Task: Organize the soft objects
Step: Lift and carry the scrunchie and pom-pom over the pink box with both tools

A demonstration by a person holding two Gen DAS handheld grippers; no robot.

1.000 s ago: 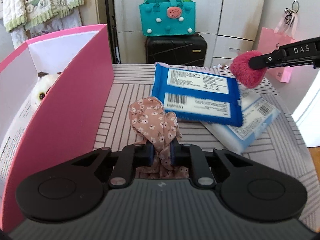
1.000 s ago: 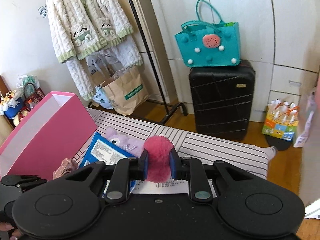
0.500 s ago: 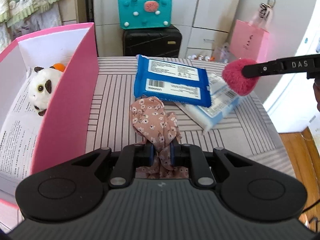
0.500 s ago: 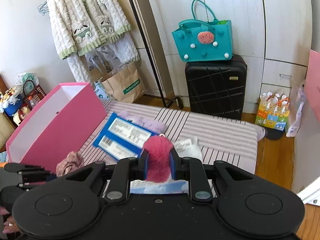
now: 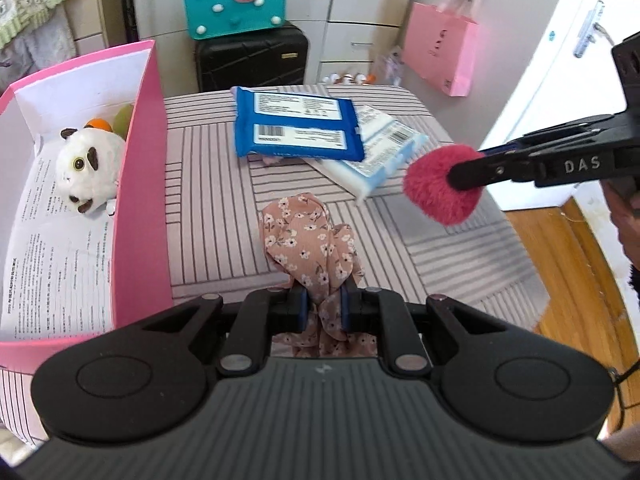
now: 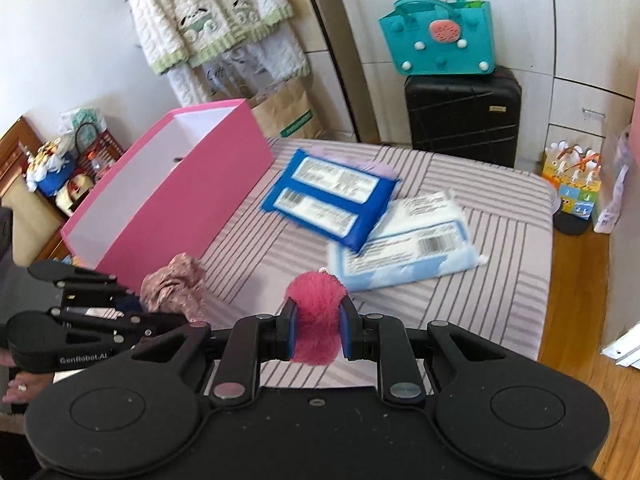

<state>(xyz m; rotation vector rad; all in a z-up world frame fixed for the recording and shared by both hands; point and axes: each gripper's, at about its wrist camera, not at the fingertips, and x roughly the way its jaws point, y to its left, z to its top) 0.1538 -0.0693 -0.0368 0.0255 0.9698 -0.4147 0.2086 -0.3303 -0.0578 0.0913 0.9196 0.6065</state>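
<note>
Pink box (image 5: 140,200) holds plush toy (image 5: 90,168); left tool (image 5: 322,306) clamps scrunchie (image 5: 308,236), right tool (image 6: 318,326) pompom (image 6: 316,304).

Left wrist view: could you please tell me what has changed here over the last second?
The view has risen and swung toward the pink box, baring the plush toy inside. The left gripper still clamps the floral cloth; the right gripper still clamps the pompom.

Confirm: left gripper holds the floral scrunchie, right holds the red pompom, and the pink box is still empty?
Not empty. The left wrist view shows a white plush toy lying in the pink box. The rest holds: left gripper clamps the floral scrunchie, right gripper clamps the red pompom.
</note>
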